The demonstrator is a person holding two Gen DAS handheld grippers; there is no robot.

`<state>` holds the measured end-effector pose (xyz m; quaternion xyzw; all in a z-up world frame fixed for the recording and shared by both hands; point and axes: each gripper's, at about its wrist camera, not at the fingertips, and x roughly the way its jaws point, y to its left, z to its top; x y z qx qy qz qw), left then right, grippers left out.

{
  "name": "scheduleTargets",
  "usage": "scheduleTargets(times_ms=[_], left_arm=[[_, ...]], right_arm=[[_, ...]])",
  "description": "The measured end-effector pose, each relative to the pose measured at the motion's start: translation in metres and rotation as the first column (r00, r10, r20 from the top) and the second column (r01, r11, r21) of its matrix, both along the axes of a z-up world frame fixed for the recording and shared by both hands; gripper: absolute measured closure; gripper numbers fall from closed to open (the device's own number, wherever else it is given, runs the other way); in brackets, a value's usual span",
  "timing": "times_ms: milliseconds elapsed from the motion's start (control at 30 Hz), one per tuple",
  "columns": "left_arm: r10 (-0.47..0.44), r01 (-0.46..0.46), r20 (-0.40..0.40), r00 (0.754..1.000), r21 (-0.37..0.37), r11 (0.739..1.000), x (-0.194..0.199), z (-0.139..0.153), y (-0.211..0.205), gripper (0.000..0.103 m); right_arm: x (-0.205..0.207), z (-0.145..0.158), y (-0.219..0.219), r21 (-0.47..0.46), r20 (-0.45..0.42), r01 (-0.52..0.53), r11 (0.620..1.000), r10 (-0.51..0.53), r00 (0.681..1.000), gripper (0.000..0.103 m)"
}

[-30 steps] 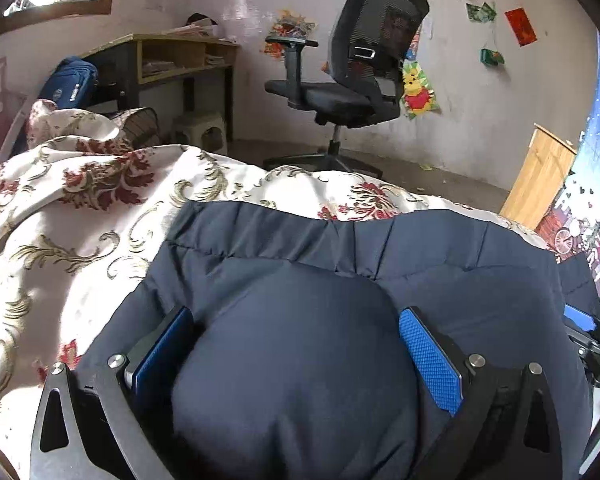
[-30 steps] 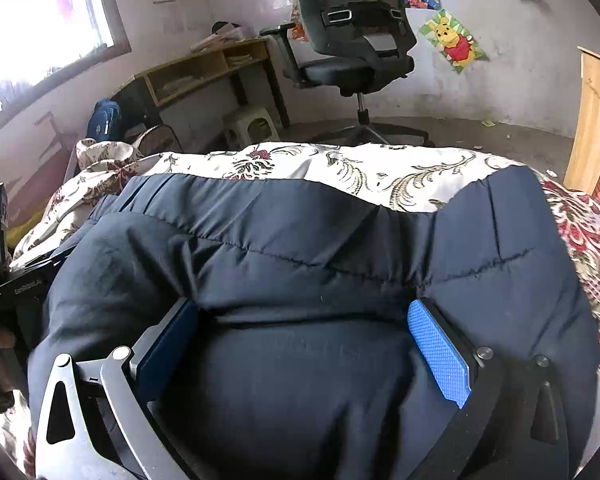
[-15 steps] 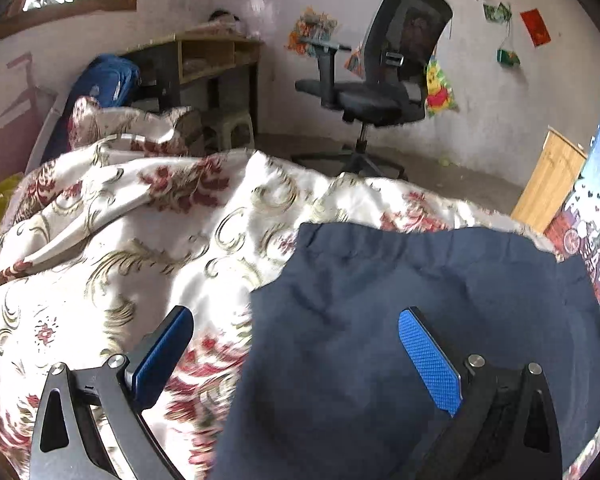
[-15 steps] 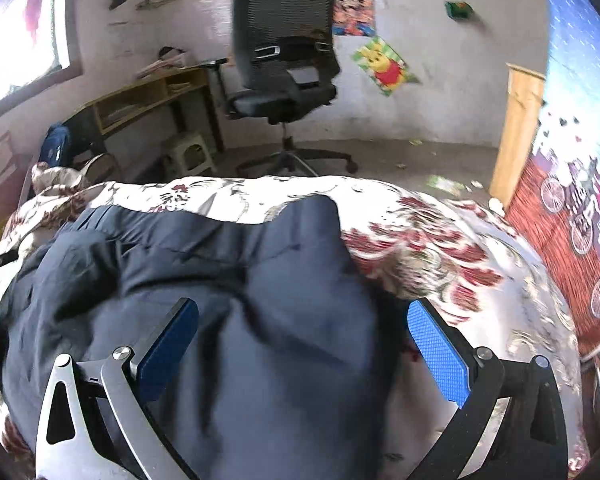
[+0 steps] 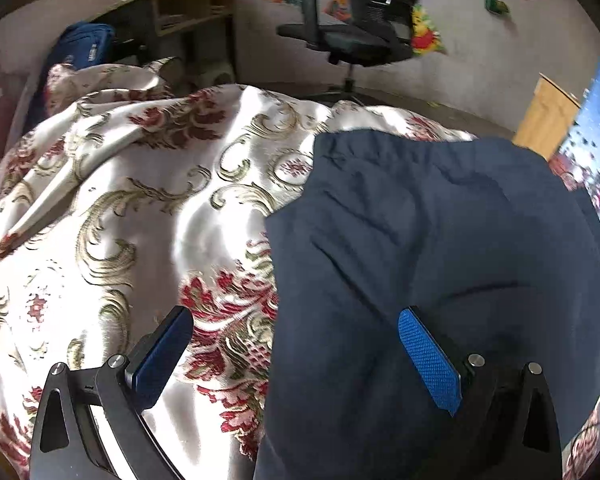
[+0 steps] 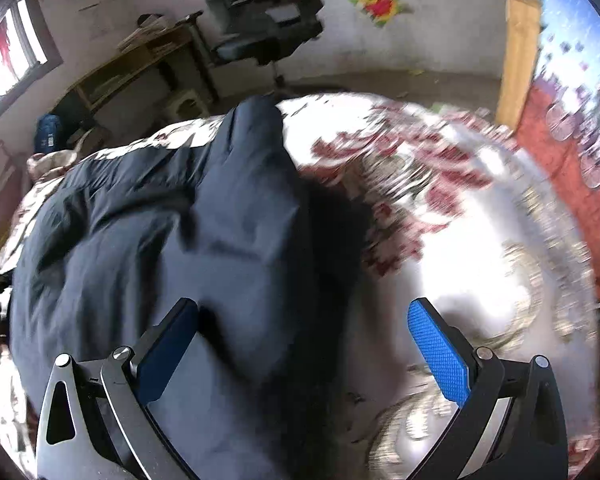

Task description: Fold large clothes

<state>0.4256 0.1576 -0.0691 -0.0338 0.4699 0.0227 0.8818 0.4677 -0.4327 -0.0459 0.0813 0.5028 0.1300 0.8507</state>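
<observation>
A large dark navy garment (image 5: 440,260) lies in a folded heap on a floral bedspread (image 5: 140,208). In the left wrist view it fills the right half; my left gripper (image 5: 296,344) is open above its left edge, holding nothing. In the right wrist view the garment (image 6: 180,248) fills the left half; my right gripper (image 6: 304,340) is open over its right edge, empty. The view is motion-blurred.
A black office chair (image 5: 364,28) and a wooden desk (image 5: 180,8) stand by the far wall. A blue bag (image 5: 84,48) sits at the left. A wooden board (image 6: 516,52) leans at the right, next to a patterned red and blue curtain (image 6: 580,120).
Both grippers have pulled off the garment and apart: the left one moved left, the right one moved right. The garment, earlier bulging between the fingers, now lies flat on the bedspread.
</observation>
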Motion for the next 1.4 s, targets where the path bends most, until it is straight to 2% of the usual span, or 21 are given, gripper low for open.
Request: scheduleTargets(times_ms=[67, 133, 200, 333, 467, 633, 833, 1033, 1267, 1400], left_arm=[[-0.003, 0.003, -0.006, 1.0, -0.038, 0.999, -0.002, -0.005, 0.004, 0.0], [0.007, -0.009, -0.022, 1.0, -0.109, 0.994, -0.001, -0.011, 0.011, 0.0], [0.018, -0.028, -0.051, 0.999, -0.198, 0.98, 0.001, -0.02, 0.021, 0.0], [0.01, -0.028, -0.065, 0.998, -0.283, 0.959, 0.003, -0.035, 0.025, 0.0], [0.009, -0.048, -0.102, 0.995, -0.386, 0.921, 0.004, -0.049, 0.029, 0.0], [-0.022, -0.017, -0.098, 0.995, -0.386, 0.922, 0.003, -0.051, 0.023, 0.0], [-0.028, -0.02, -0.113, 0.993, -0.399, 0.917, 0.005, -0.053, 0.023, 0.0], [-0.013, -0.035, -0.123, 0.992, -0.381, 0.924, 0.004, -0.051, 0.022, 0.0], [0.01, -0.061, -0.138, 0.99, -0.37, 0.927, 0.011, -0.052, 0.02, 0.0], [0.023, -0.074, -0.144, 0.989, -0.365, 0.928, 0.01, -0.051, 0.019, 0.0]], right_arm=[[0.006, -0.016, 0.002, 0.035, -0.049, -0.026, 0.999, 0.028, 0.998, 0.001], [0.006, -0.028, 0.002, 0.058, -0.048, -0.028, 0.998, 0.03, 0.998, 0.001], [0.011, -0.034, 0.0, 0.093, -0.025, -0.017, 0.996, 0.02, 0.999, 0.001], [0.001, -0.041, -0.002, 0.117, 0.059, -0.017, 0.993, 0.01, 0.998, 0.001], [-0.011, -0.045, 0.0, 0.116, 0.148, -0.02, 0.993, 0.003, 0.989, 0.001], [-0.01, -0.047, -0.004, 0.137, 0.179, -0.022, 0.99, -0.003, 0.984, 0.001], [-0.016, -0.046, -0.009, 0.125, 0.191, -0.019, 0.992, -0.006, 0.982, 0.001], [-0.019, -0.045, -0.003, 0.114, 0.185, -0.019, 0.993, -0.002, 0.983, 0.001], [-0.018, -0.044, 0.009, 0.093, 0.155, -0.015, 0.996, 0.001, 0.988, 0.001], [-0.009, -0.04, 0.012, 0.081, 0.092, -0.02, 0.997, 0.013, 0.996, 0.001]])
